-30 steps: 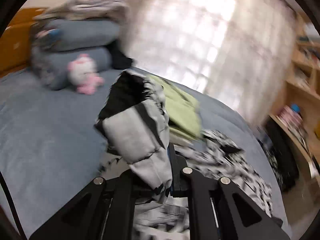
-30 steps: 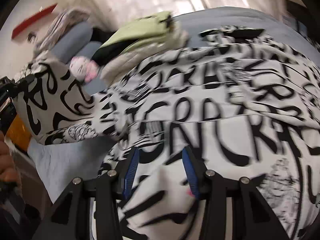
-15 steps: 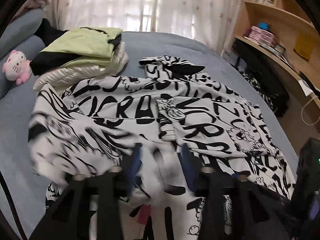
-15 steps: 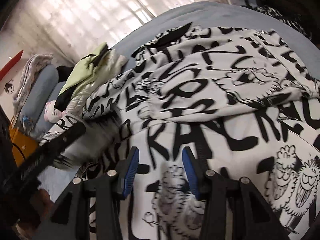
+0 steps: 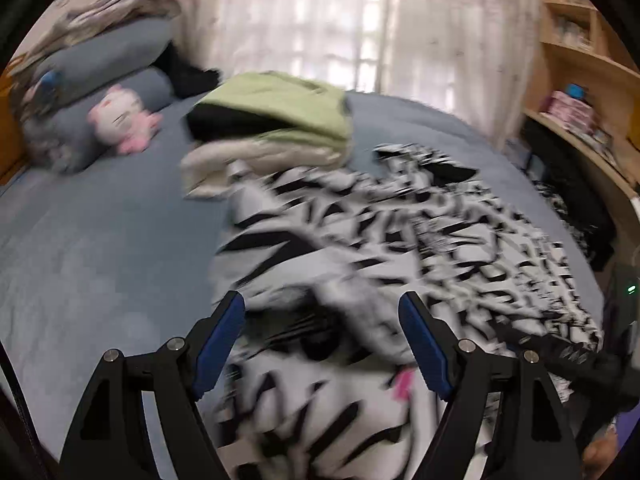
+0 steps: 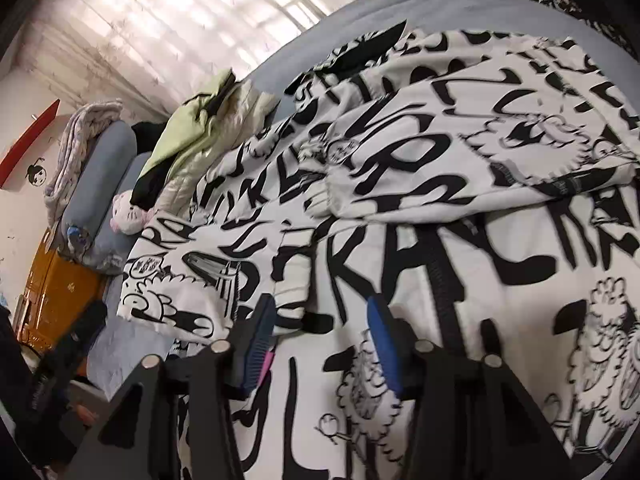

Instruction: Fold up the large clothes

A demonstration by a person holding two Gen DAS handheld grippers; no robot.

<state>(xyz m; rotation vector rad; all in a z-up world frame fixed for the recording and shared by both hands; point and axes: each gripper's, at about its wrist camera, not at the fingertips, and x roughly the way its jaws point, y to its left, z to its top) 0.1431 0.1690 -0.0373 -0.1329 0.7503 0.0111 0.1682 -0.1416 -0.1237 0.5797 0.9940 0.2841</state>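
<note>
Jacket, black-and-white print, spread on the bed, part folded.
Left tool has just been opening and stands wide, gripping nothing; left sleeve lies folded across, final folds remain; right tool stands half open over the near hem, pads not pressing.

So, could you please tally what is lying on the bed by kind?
Black-and-white printed garment, spread out: 1
Stack of folded clothes: 1
Grey-blue pillows: 2
Pink-and-white plush toy: 1
Folded blanket atop the pillows: 1
Total: 6
</note>
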